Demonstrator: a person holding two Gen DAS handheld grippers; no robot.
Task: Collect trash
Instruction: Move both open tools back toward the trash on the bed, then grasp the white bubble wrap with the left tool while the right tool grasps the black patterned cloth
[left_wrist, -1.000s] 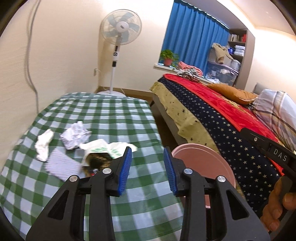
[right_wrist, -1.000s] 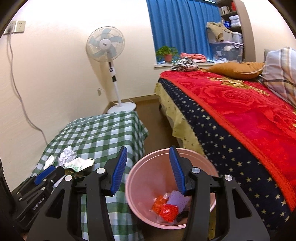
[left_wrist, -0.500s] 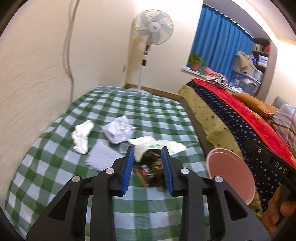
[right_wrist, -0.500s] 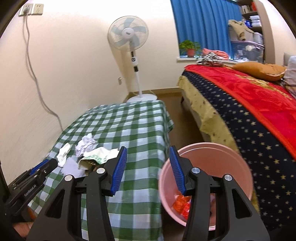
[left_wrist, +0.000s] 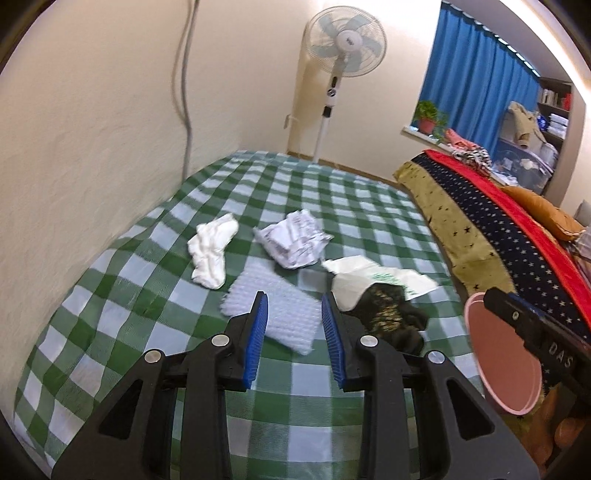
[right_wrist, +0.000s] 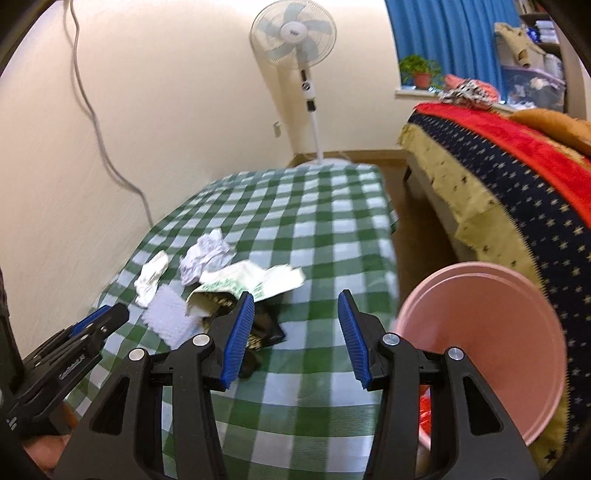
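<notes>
Five pieces of trash lie in a cluster mid-frame on the checked bench: white tissue, crumpled paper, white foam pad, white wrapper, dark packet. Pink bin sits lower right, beside the bench. Step: reaching for a pick. Left hand-held gripper, jaws just narrowed and still spread, nothing pinched, frames the foam pad. Right hand-held gripper spread, empty. Next: descend, straddle the pad, squeeze, carry to bin.

dark wrapper: half under the green-print bag
pink bin: contents mostly hidden by its wall
crumpled paper: print unreadable
</notes>
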